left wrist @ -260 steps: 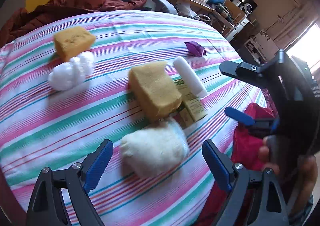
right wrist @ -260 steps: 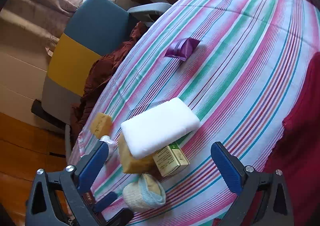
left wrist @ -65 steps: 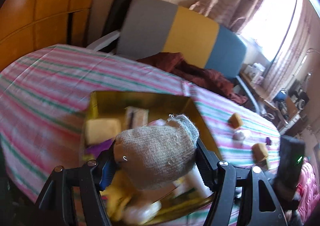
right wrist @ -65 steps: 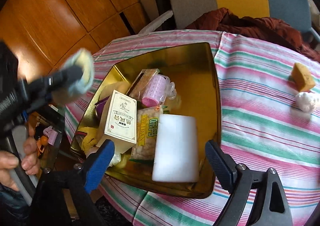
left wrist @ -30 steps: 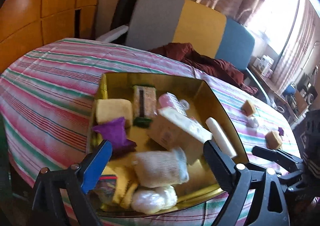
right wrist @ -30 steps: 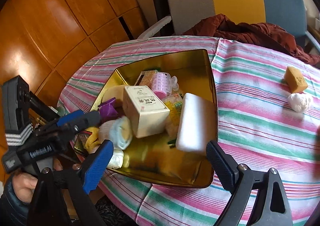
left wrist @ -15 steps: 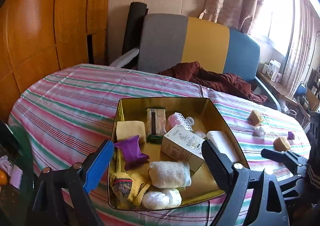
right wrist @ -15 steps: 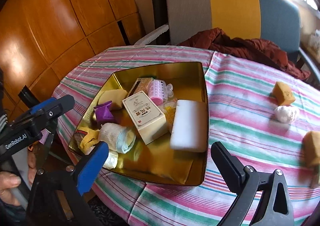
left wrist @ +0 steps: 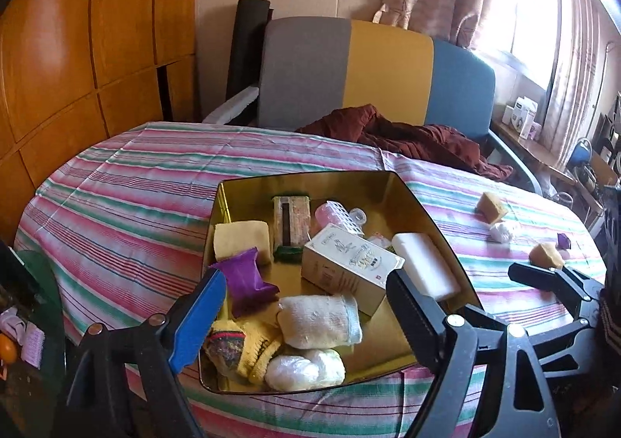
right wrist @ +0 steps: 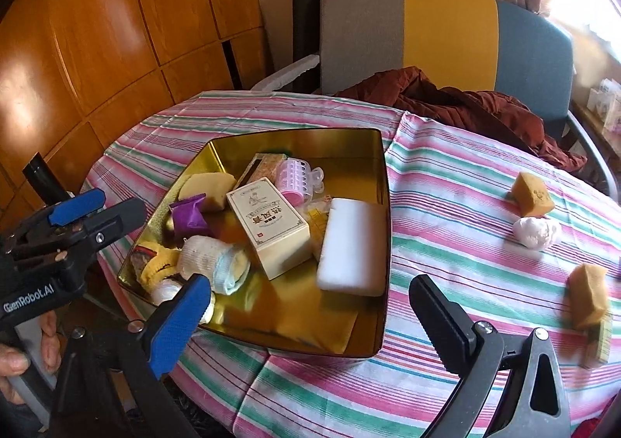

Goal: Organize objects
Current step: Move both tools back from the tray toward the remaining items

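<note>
Since a moment ago I have pulled both grippers up and back from the gold tray, and the rolled sock I was carrying now lies inside it.

Left wrist view: my left gripper [left wrist: 306, 306] hangs spread wide with nothing in it, above the tray [left wrist: 423, 205]. The sock [left wrist: 320, 315] lies at 6 o'clock in the tray, dropped there because that corner was nearest. A cream box [left wrist: 349, 263] sits in the middle, a white block [left wrist: 425, 271] leans on the wall at 3 o'clock.

Right wrist view: my right gripper [right wrist: 310, 306] is also spread and empty. Two sponges [right wrist: 532, 194] and a white wad [right wrist: 537, 232] wait on the striped cloth [right wrist: 446, 244] at 3 o'clock; I judge those come next.
</note>
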A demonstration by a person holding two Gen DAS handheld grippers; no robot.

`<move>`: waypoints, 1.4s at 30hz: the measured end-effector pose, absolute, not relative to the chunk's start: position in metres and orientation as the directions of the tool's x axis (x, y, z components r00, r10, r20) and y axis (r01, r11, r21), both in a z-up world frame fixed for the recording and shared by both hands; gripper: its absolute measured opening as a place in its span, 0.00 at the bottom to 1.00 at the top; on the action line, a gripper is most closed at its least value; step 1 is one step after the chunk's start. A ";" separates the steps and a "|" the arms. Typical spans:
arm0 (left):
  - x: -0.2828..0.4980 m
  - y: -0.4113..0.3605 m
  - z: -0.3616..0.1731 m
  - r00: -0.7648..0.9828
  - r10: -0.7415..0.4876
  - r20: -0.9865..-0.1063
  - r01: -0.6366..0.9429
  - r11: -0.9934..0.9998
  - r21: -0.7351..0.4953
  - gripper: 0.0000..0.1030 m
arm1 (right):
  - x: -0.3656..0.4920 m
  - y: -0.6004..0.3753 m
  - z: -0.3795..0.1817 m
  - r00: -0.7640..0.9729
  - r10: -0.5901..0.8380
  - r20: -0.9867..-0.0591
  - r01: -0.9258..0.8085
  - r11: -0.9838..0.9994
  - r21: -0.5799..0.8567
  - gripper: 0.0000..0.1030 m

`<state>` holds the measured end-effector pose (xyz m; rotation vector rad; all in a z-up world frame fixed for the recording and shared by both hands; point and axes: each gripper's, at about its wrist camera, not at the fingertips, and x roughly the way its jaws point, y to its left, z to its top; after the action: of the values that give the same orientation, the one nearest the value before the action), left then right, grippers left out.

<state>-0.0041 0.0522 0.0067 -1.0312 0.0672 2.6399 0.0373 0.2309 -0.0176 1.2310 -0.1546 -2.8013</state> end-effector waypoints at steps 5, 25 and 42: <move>-0.004 0.059 0.004 -0.683 0.264 -0.681 -0.311 -0.949 -0.056 0.84 | 0.037 0.235 -0.019 -0.673 -0.106 -0.732 0.014 -0.991 0.131 1.00; 0.004 0.084 0.005 -0.671 0.264 -0.693 -0.368 -0.930 0.001 0.84 | 0.042 0.281 -0.023 -0.669 -0.040 -0.742 -0.101 -0.984 0.144 1.00; 0.012 0.145 0.013 -0.641 0.345 -0.686 -0.515 -0.855 0.051 0.84 | 0.064 0.420 -0.014 -0.622 0.128 -0.773 -0.385 -0.909 0.159 1.00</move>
<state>0.0121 0.1452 0.0129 -0.9568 0.3338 2.4570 0.0640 0.4202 -0.0138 1.4221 -0.5428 -3.0754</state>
